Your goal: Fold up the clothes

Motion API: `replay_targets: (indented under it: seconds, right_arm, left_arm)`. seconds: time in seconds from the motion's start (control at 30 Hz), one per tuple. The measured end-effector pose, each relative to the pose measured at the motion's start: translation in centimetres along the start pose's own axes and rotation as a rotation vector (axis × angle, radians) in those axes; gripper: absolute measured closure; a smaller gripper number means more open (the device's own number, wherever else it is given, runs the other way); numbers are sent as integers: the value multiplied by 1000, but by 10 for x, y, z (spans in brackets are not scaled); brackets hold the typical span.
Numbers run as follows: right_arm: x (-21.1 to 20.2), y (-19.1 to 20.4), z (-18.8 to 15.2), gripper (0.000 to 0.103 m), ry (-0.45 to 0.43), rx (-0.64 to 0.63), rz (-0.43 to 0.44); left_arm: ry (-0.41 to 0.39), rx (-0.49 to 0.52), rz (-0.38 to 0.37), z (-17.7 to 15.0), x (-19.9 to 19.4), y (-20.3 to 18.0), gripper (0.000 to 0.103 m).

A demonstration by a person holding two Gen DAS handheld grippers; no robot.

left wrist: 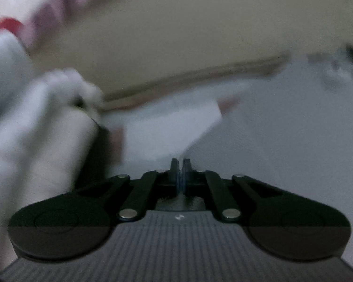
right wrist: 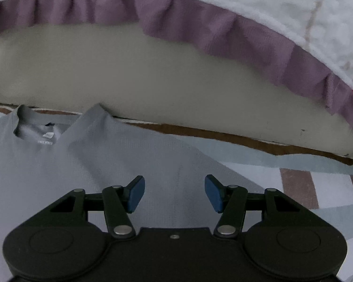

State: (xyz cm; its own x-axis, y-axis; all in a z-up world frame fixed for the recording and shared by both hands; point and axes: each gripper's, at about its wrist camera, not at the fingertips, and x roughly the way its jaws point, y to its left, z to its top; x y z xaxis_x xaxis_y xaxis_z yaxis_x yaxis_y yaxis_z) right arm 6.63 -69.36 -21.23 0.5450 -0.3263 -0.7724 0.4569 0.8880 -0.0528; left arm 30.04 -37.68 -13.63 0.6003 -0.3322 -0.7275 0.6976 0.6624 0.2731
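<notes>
Right then, a grey knit shirt lay flat on a patterned sheet of pale blue, white and brown blocks, its ribbed collar and small neck label up near a cream mattress edge. Above that ran a gathered mauve frill under a white quilted cover, soft and puckered.

The left wrist view was badly smeared: a pale grey fold of cloth rose ahead of the fingers, and a whitish blurred mass at the left could not be identified. Whether that fold belonged to the same shirt I couldn't say for sure.

The left hand-held gripper was clenched tight, its jaws pressed together; the cloth met the tips, but the blur hid whether any was pinched. The right hand-held gripper stood released, blue pads well apart, hovering over the shirt's body and gripping nothing.
</notes>
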Motion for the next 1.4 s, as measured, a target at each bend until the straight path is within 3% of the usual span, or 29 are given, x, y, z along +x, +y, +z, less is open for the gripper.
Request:
replay_targets:
  seconds: [0.07,0.1,0.17,0.27,0.37,0.43,0.5,0.57,0.63,0.8,0.9,0.97,1.03,1.1,1.2,1.3,1.37,1.4]
  right_arm:
    - [1,8,2,41,3,-25,-2]
    - [1,11,3,41,4,-34,-6]
    - [0,20,3,41,1,-51,-17]
    - [-8,48,2,41,-37,-136,11]
    - [-17,87,1,41,-51,-199,105]
    - [-24,112,1,41,-49,-227,171]
    - [-34,136,0,41,-46,-260,233]
    - [-44,160,-1,41,-42,-293,295]
    - [-62,178,-3,41,-28,-326,336]
    - [-139,199,-3,41,-87,-457,385]
    - [-181,203,-7,45,-107,-533,419]
    - [-201,209,-14,50,-88,-605,382]
    - [-220,217,-24,50,-83,-691,346]
    - [-237,227,-34,50,-99,-766,331]
    - [-250,250,-44,51,-112,-849,355]
    - [-236,283,-56,51,-126,-882,410]
    - [-222,305,-64,51,-122,-877,469]
    - [-214,316,-68,51,-120,-874,499]
  left_arm:
    - [-52,8,104,9,-8,-5,100]
    - [-41,11,126,12,-7,-7,100]
    - [47,-13,99,12,4,-10,100]
    - [122,45,167,4,23,-18,99]
    - [152,129,368,-4,46,-13,102]
    - [142,88,335,-6,42,-1,100]
    - [114,43,229,-6,22,2,98]
    - [85,69,171,-4,-1,-8,95]
    - [82,107,149,0,-19,-20,82]
    - [181,39,87,11,-58,-22,78]
    - [213,31,85,11,-89,-12,78]
    - [208,84,118,8,-112,-12,77]
    - [201,124,113,4,-138,-13,66]
    - [214,140,82,0,-153,-13,61]
    - [262,109,45,-12,-150,-11,60]
    - [273,31,34,-32,-136,-8,60]
    - [200,-36,132,-46,-129,-3,60]
    - [174,-54,143,-51,-125,-1,60]
